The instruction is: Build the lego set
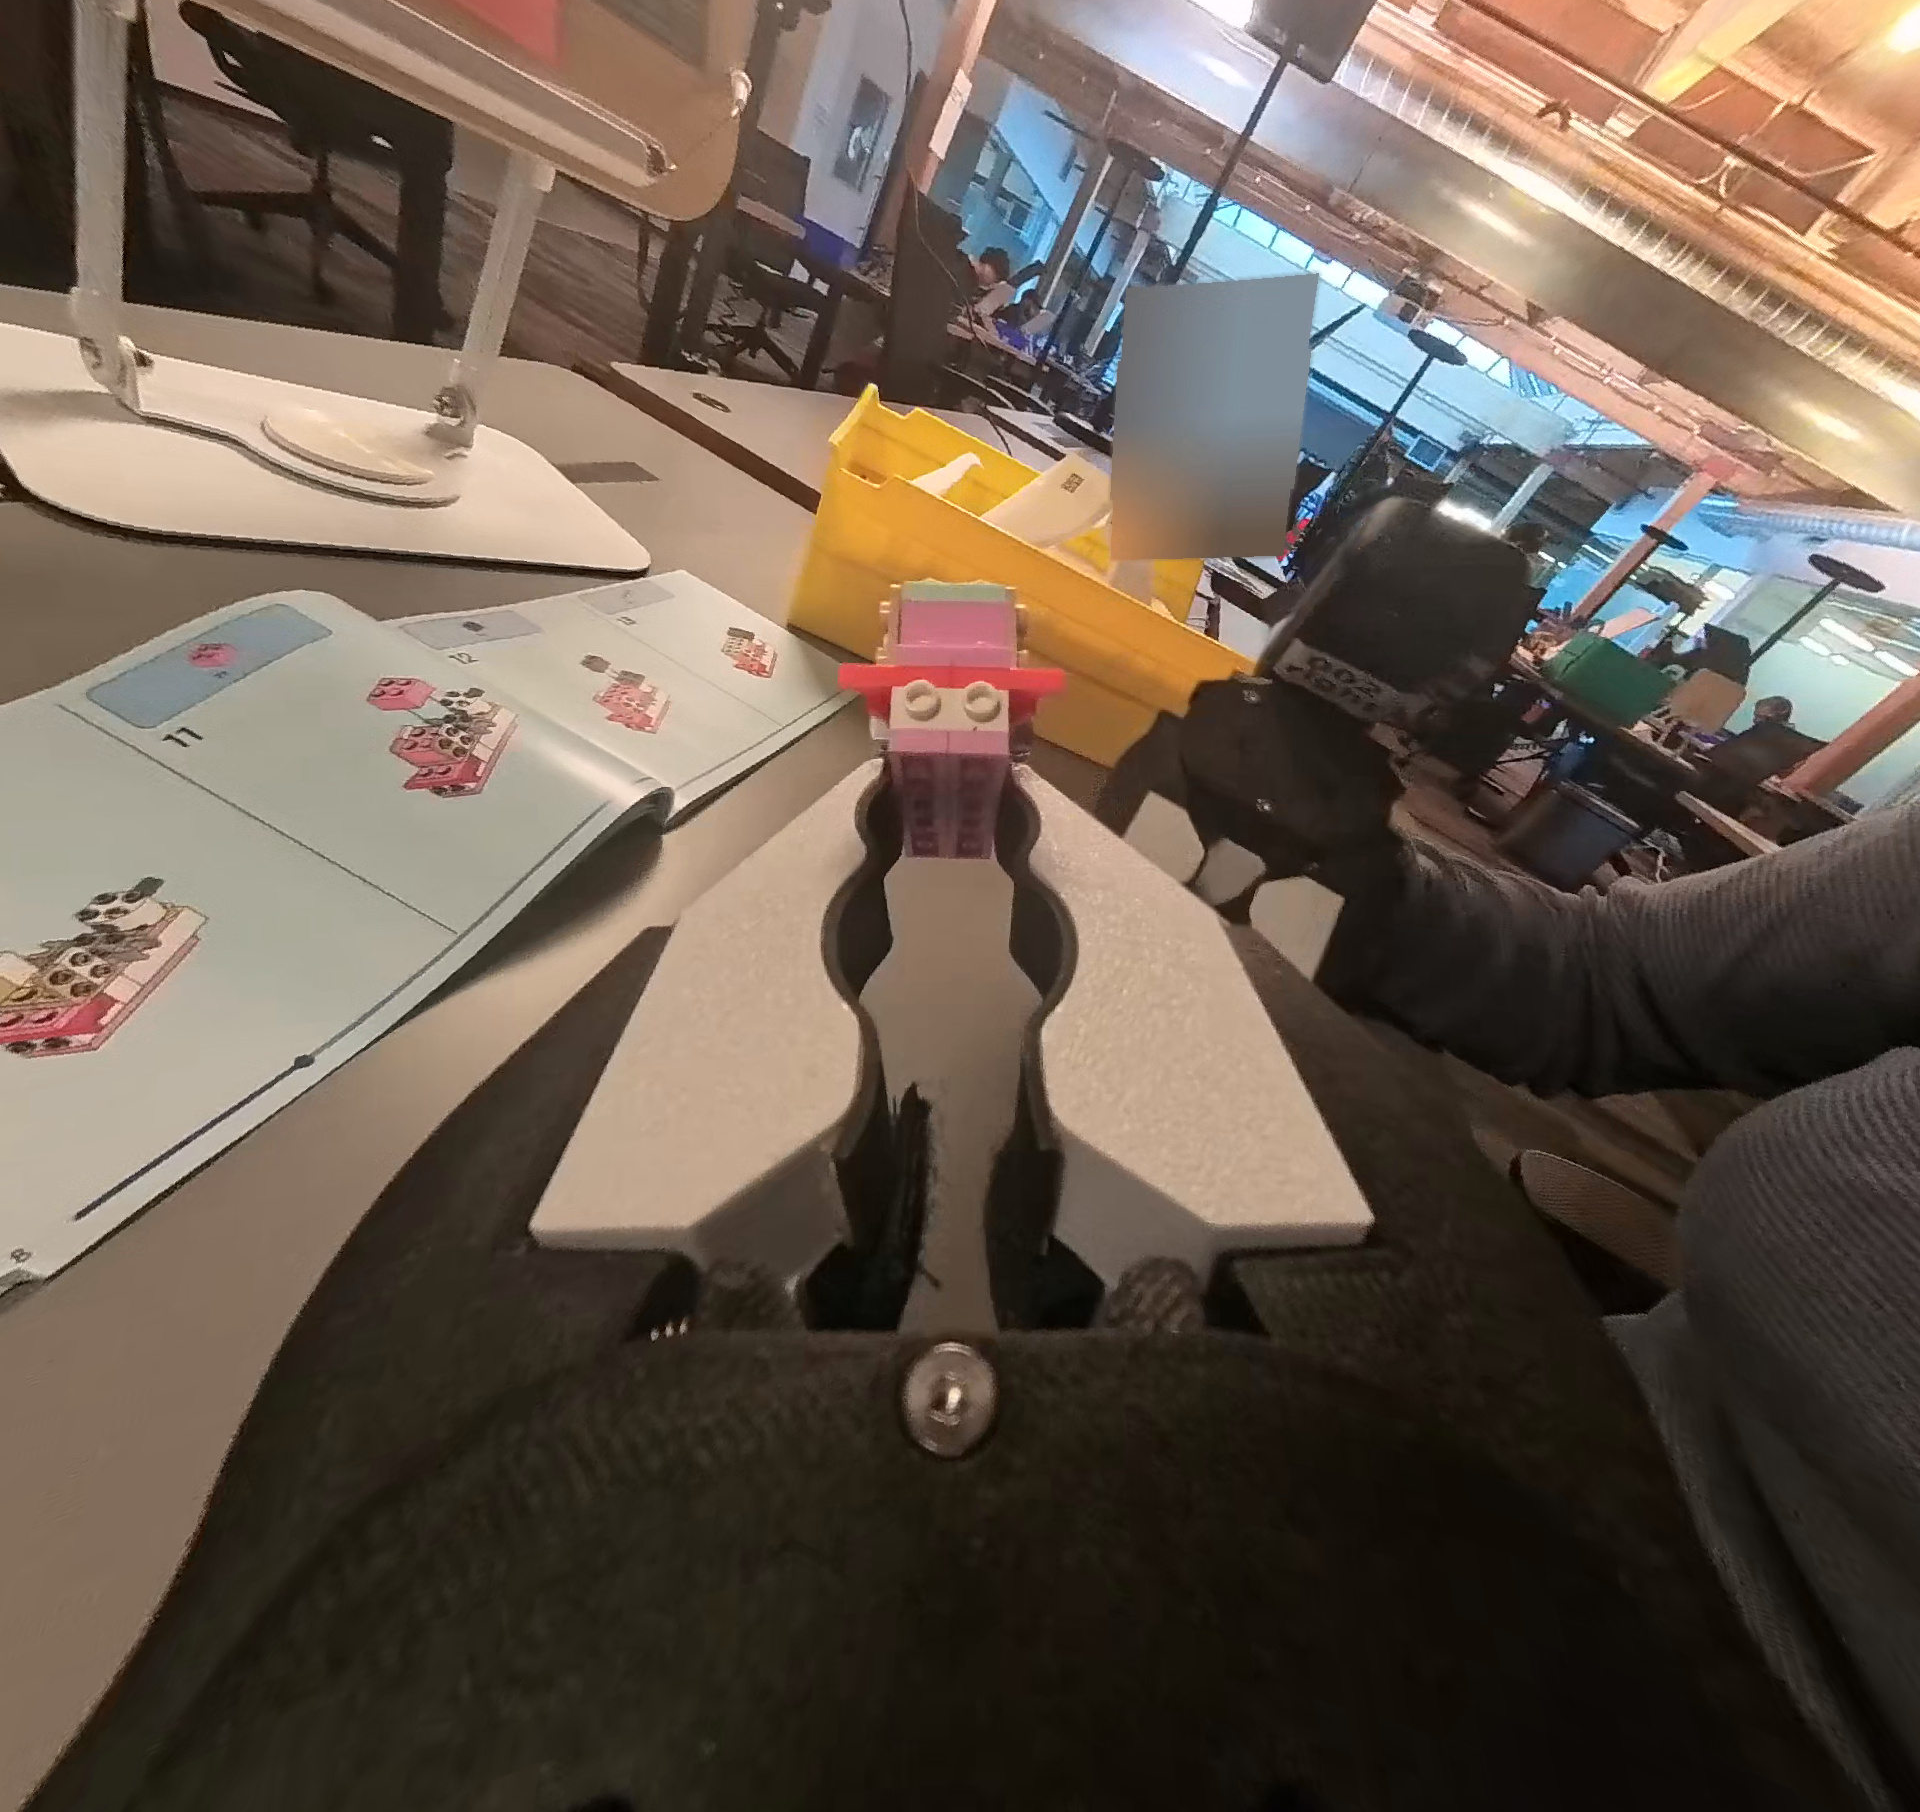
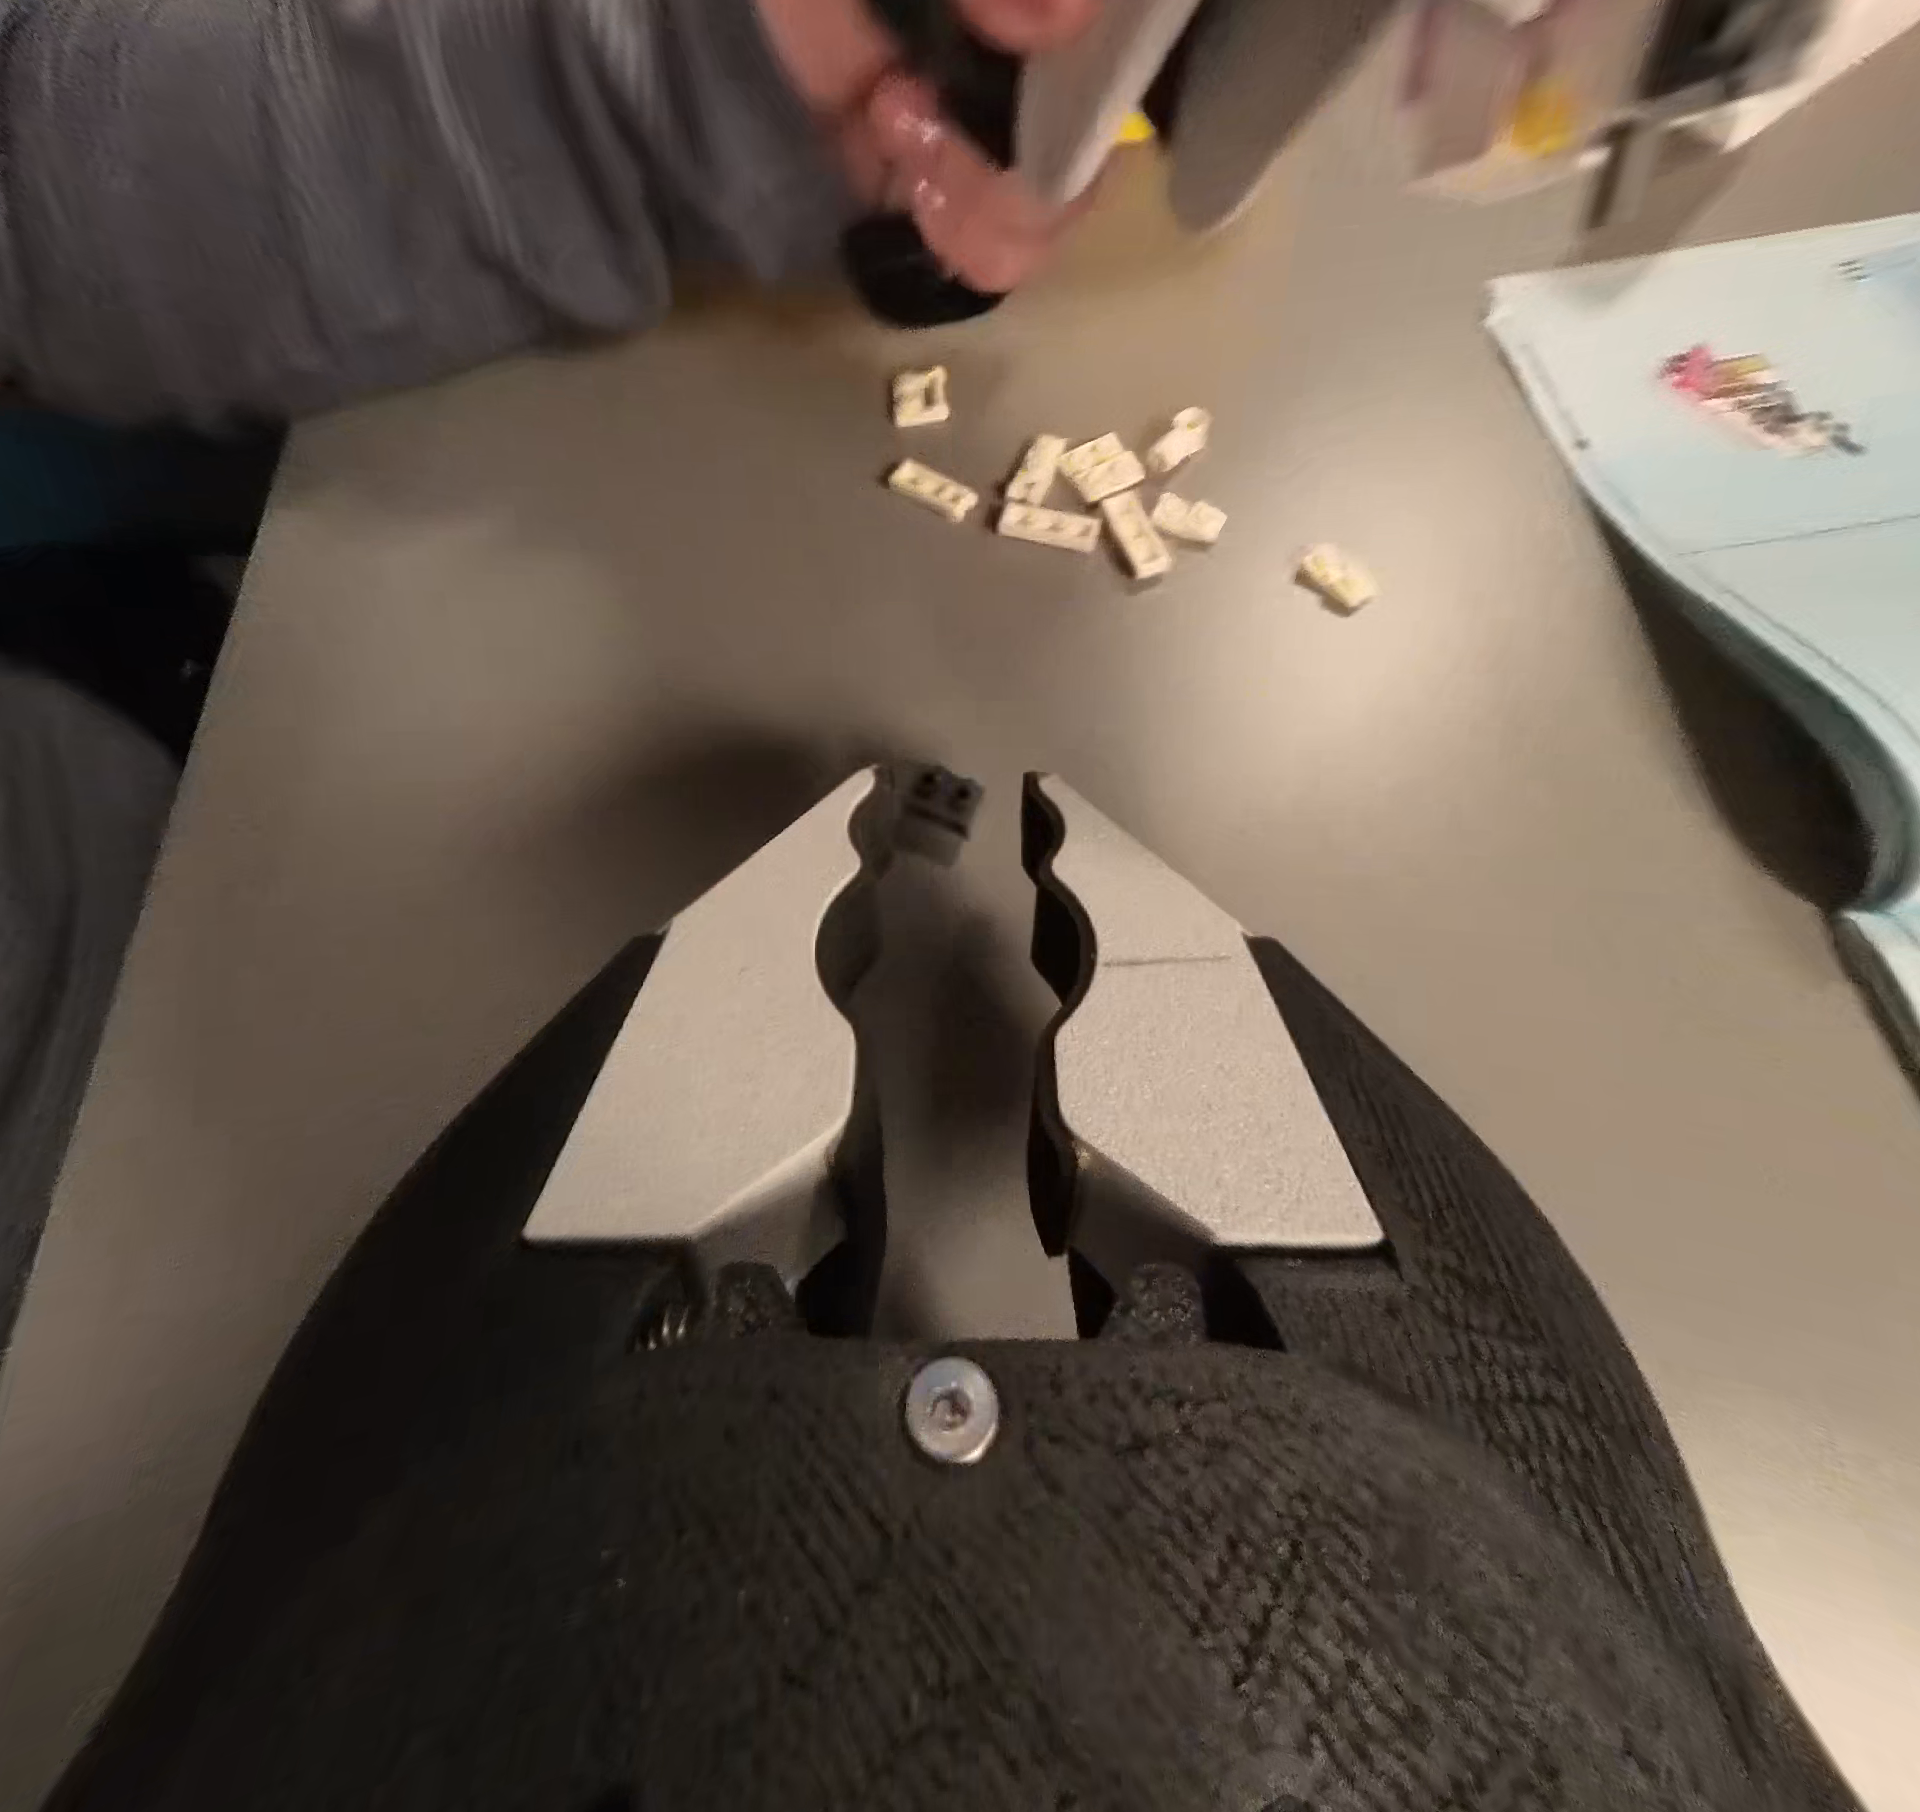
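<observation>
**Small pink, red and tan toy-brick assembly (image 1: 951, 713) clamped at the left gripper (image 1: 951, 806) tips; small grey two-stud brick (image 2: 932, 812) lying loose in the parted right gripper (image 2: 951, 806).**

The assembly is pinched at its purple base by both pads, and is carried above the grey tabletop (image 1: 727, 869), its long axis running straight out along the fingers toward 12 o'clock, studs facing the camera. An open pale-blue instruction booklet (image 1: 312, 775) is noted at 9 o'clock and a yellow plastic bin (image 1: 997, 619) at 1 o'clock. The right fingers stand apart; the grey brick rests against the left pad (image 2: 831, 827) only, a gap showing to the other. A scatter of cream bricks (image 2: 1091, 495) lies at 12 o'clock. Judged risks: the unclamped grey brick may drop or tip, and the assembly may pivot since only its base is gripped.
</observation>
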The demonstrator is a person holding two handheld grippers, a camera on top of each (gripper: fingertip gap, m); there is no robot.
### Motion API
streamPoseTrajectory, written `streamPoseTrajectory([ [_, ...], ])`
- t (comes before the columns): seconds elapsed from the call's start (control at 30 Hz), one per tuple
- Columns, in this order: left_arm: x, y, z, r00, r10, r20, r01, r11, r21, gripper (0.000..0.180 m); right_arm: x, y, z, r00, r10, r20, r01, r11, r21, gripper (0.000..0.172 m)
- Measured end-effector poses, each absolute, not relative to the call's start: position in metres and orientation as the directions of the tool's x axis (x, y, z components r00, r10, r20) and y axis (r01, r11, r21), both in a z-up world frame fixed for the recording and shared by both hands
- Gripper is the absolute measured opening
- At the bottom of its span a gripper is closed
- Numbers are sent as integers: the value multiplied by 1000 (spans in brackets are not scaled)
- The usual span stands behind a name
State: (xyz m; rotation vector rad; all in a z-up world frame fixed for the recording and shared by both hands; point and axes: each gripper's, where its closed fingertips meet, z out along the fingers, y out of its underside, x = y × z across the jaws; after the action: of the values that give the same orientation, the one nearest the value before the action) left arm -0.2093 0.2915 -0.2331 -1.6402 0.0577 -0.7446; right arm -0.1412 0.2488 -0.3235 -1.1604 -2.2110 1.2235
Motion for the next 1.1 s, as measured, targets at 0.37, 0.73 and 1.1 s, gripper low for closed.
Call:
streamPoseTrajectory([
  [0.37,-194,291,-241,773,-477,417,312,-286,-906,16,-144,238,-343,-620,783,-40,531,382,-757,17],
  [0.73,-161,256,-193,354,-776,521,510,-307,-804,16,-132,286,-247,-560,826,59,151,172,-974,17],
  [1.1,-158,284,-273,706,-524,477,186,-513,-838,16,-116,297,-297,-591,785,184,280,414,-866,16],
])
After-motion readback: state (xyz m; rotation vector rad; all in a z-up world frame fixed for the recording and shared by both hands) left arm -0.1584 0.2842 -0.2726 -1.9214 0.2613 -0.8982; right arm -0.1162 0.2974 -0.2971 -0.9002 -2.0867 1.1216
